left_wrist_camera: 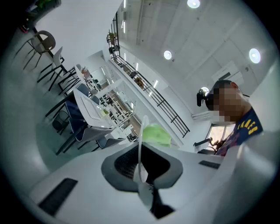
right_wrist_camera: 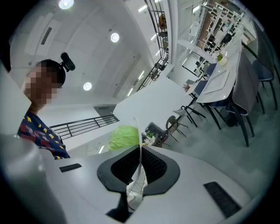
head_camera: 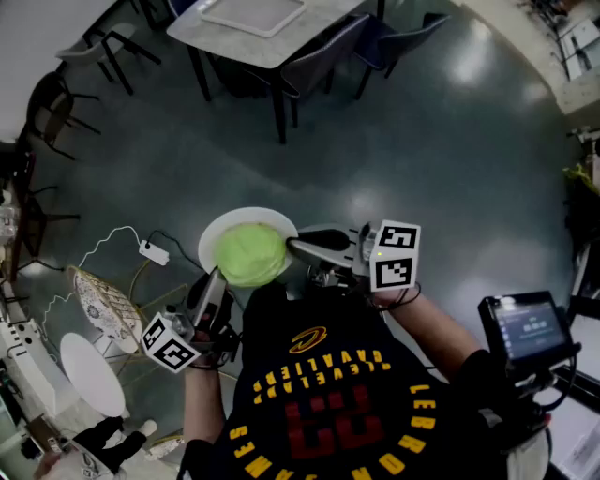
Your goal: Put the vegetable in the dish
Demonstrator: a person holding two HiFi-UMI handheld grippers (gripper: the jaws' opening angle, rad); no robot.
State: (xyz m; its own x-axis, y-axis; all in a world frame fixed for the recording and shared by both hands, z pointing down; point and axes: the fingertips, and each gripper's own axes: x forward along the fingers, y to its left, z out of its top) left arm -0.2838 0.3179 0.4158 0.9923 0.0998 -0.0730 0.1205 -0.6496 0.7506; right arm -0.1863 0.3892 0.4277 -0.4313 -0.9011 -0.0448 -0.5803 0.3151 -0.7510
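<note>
A white dish (head_camera: 228, 228) is held up in the air over the floor, in front of the person's chest. A round green cabbage (head_camera: 250, 253) rests in it. My left gripper (head_camera: 217, 276) is shut on the dish's near left rim, and my right gripper (head_camera: 293, 247) is shut on its right rim. In the left gripper view the rim (left_wrist_camera: 141, 140) runs edge-on between the jaws of the left gripper (left_wrist_camera: 141, 165), with the cabbage (left_wrist_camera: 156, 134) just beyond. In the right gripper view the right gripper (right_wrist_camera: 139, 165) clamps the thin rim (right_wrist_camera: 138, 146), with the cabbage (right_wrist_camera: 124, 137) to its left.
A pale table (head_camera: 272, 42) with a tray (head_camera: 251, 13) stands ahead, dark chairs (head_camera: 333, 52) around it. A white power adapter (head_camera: 154, 251) and its cable lie on the floor at the left, near a patterned seat (head_camera: 105, 305) and a round white stool (head_camera: 89, 372). A screen device (head_camera: 525, 328) is at the right.
</note>
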